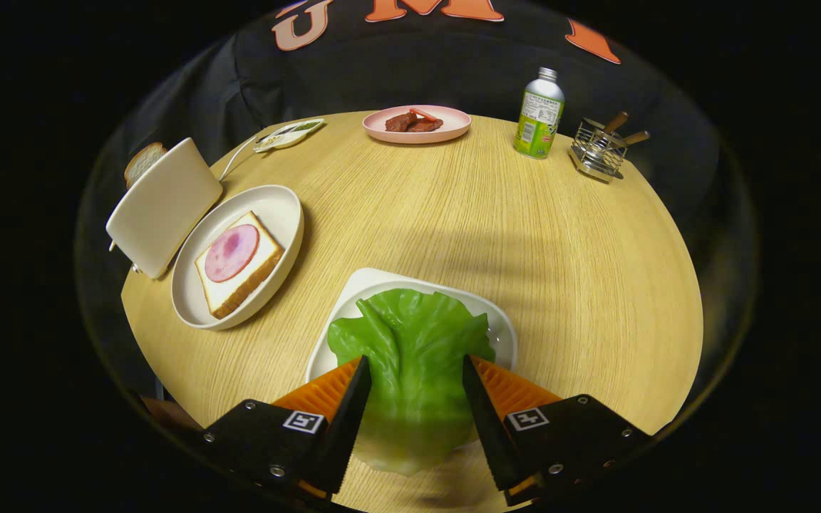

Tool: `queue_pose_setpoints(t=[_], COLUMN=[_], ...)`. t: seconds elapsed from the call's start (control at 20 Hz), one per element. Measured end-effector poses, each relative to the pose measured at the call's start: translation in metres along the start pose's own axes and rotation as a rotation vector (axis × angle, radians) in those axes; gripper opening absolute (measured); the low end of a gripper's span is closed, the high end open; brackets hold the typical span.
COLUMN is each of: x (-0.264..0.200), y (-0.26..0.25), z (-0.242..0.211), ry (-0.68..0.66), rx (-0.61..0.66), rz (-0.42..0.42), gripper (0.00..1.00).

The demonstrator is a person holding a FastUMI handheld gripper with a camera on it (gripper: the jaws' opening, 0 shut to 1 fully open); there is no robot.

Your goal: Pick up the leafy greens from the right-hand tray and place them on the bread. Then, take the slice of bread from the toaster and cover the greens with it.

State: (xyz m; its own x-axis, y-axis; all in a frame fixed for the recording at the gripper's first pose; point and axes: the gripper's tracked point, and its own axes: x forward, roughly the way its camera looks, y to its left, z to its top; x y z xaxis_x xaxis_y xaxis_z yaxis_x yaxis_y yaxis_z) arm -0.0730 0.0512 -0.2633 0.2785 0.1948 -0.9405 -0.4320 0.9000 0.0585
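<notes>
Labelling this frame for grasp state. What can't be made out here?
- Gripper: the fingers flank the leafy greens; whether both press on the leaf can't be told.
- Tray: mostly covered by the greens.
- Slice of bread: mostly hidden behind the toaster.
- Small dish: too small to tell its contents.
- Wire holder: its tools show only their handles.

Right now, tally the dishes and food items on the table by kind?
Dishes: 4, namely white plate, white tray, pink plate, small dish
Bread slices: 2
Lettuce leaves: 1, between the open gripper fingers
Ham slices: 1
Total: 8
</notes>
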Motion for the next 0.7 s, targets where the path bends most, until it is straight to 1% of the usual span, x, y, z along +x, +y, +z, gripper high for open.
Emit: queue_pose_setpoints(t=[0.1,0.2,0.25,0.3,0.35,0.45,0.7], x=[0.0,0.002,0.002,0.002,0.002,-0.004,-0.026], y=[-0.003,-0.007,-0.008,-0.008,-0.007,0.001,0.022], z=[0.002,0.003,0.003,0.004,0.005,0.014,0.045], ry=[0.0,-0.001,-0.001,0.001,-0.004,-0.037,-0.127], rx=[0.017,0.041,0.054,0.075,0.085,0.098,0.073], rz=[-0.006,-0.013,-0.017,-0.018,-0.014,0.013,0.056], gripper=[0.69,0.51,0.36,0.3,0.14,0.09,0.09])
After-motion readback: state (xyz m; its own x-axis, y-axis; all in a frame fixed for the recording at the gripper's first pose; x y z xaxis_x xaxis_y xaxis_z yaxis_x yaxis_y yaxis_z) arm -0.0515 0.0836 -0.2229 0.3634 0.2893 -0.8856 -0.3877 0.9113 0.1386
